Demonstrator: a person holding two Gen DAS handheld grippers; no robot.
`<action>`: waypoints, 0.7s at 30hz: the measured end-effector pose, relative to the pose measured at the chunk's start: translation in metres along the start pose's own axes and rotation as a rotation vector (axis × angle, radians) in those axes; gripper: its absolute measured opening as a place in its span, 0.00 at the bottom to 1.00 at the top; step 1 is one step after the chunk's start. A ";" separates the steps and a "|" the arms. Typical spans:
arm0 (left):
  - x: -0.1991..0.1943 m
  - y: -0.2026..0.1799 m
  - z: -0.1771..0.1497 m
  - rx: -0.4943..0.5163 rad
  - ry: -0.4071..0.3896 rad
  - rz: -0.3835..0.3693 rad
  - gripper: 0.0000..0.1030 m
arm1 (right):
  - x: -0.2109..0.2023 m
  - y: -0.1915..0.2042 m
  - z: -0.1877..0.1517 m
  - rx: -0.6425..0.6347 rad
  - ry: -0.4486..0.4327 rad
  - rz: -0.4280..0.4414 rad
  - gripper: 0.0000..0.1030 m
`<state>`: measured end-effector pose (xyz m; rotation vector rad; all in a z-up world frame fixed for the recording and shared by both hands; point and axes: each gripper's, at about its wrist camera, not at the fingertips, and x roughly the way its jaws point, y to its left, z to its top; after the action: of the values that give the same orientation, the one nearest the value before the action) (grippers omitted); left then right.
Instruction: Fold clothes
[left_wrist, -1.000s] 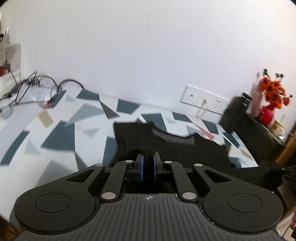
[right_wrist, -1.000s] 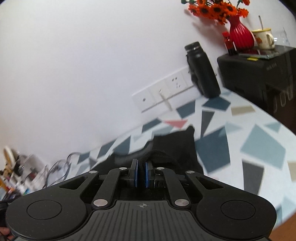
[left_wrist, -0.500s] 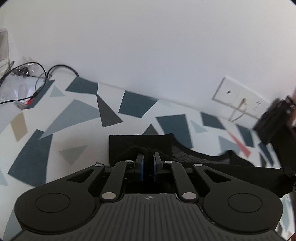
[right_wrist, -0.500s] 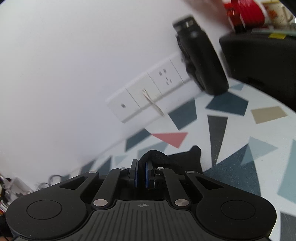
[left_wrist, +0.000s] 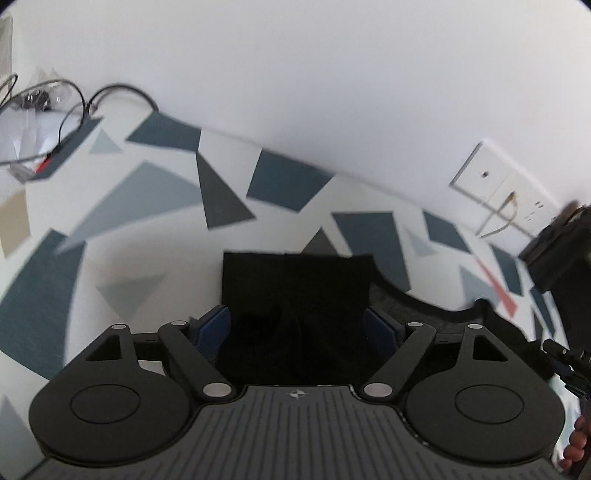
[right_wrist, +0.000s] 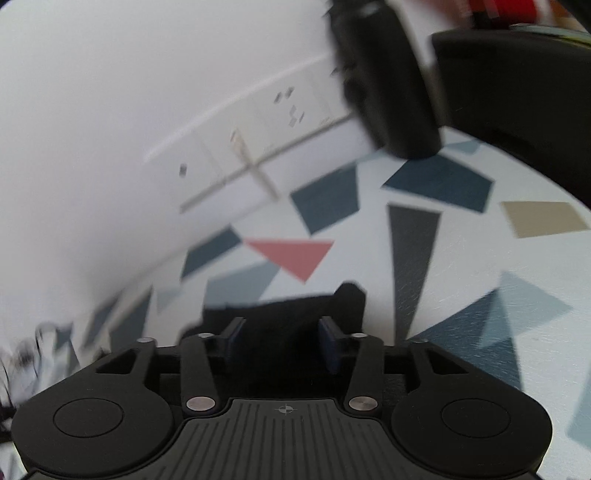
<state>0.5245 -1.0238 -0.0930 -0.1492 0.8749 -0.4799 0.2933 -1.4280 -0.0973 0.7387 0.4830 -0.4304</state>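
Left wrist view: you are opening the left gripper (left_wrist: 297, 321), its blue pads (left_wrist: 218, 325) standing wide apart with the black garment (left_wrist: 295, 284) lying slack between them, untouched by either pad. That soft, matte cloth is resting flat on the table (left_wrist: 155, 184), a white top printed with grey, blue and tan angular shapes, its far edge straight and squared. A glossy black cable (left_wrist: 122, 92) is looping at the far left. In the right wrist view you are opening the right gripper (right_wrist: 282, 338) too, its jaws parted over the garment's rounded corner (right_wrist: 347, 295). A dark cylindrical bottle (right_wrist: 388, 81) is standing blurred by the wall sockets (right_wrist: 258, 147).
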 end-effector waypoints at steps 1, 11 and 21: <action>-0.009 -0.001 0.001 0.010 -0.020 -0.003 0.79 | -0.009 0.000 0.001 0.028 -0.017 0.004 0.46; -0.013 -0.041 -0.056 0.288 0.147 -0.049 0.70 | -0.017 0.060 -0.055 -0.412 0.093 -0.105 0.53; 0.036 -0.053 -0.049 0.342 0.134 0.072 0.70 | 0.025 0.080 -0.084 -0.656 0.148 -0.171 0.57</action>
<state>0.4882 -1.0837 -0.1327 0.2293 0.9122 -0.5700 0.3338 -1.3189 -0.1227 0.0937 0.7802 -0.3468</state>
